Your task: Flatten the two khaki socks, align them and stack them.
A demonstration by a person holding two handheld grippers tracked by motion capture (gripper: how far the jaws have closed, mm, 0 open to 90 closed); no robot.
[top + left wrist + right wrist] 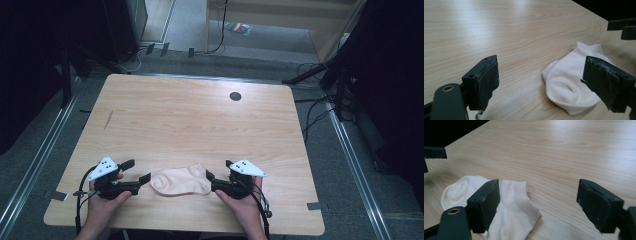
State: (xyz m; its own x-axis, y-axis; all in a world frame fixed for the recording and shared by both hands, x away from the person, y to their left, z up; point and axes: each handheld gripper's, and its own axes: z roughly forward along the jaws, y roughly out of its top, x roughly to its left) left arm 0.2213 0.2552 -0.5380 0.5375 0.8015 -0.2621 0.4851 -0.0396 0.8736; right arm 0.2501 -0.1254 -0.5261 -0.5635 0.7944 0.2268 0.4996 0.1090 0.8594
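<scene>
Lying flat on the table (200,120) near its front edge – sock (181,181), between both grippers. Left gripper (140,171) gaping wide, gripping nothing; right gripper (219,170) likewise gaping – touching nothing.

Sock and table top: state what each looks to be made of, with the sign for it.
Sock: soft knit fabric, pale cream, matte; fine ribbed weave shows at its cuff in the right gripper view, and it lies limp with gentle folds. Probably cotton or a blend; the look leaves it open.
Table top: light wood grain with a smooth, slightly glossy finish; soft glare shows. Solid wood or laminate cannot be told.
</scene>
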